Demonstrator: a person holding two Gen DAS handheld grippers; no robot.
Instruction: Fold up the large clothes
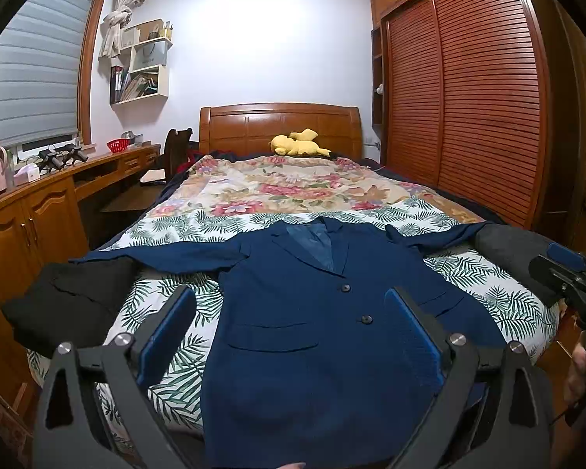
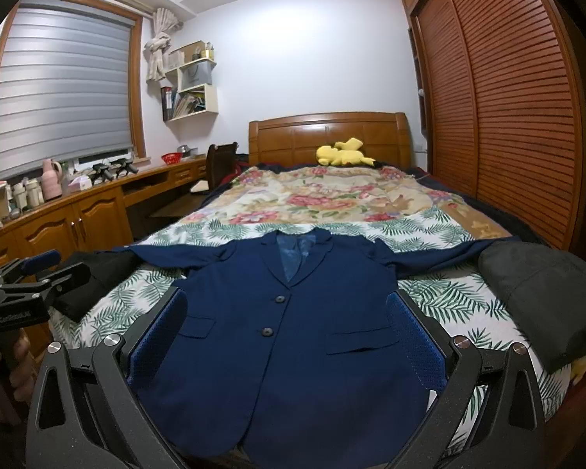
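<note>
A navy blue suit jacket (image 1: 324,312) lies flat and face up on the bed, buttoned, collar toward the headboard, sleeves spread out to both sides. It also shows in the right wrist view (image 2: 289,344). My left gripper (image 1: 293,312) is open and empty, held above the jacket's lower front near the foot of the bed. My right gripper (image 2: 285,320) is open and empty, held above the jacket's hem. It also shows from the side at the right edge of the left wrist view (image 1: 570,273), and the left gripper shows at the left edge of the right wrist view (image 2: 31,277).
A folded black garment (image 1: 70,305) lies at the bed's left corner. A dark grey garment (image 2: 543,297) lies at the right edge. A yellow plush toy (image 1: 297,144) sits by the headboard. A wooden desk (image 1: 39,211) runs along the left, a louvred wardrobe (image 1: 468,90) along the right.
</note>
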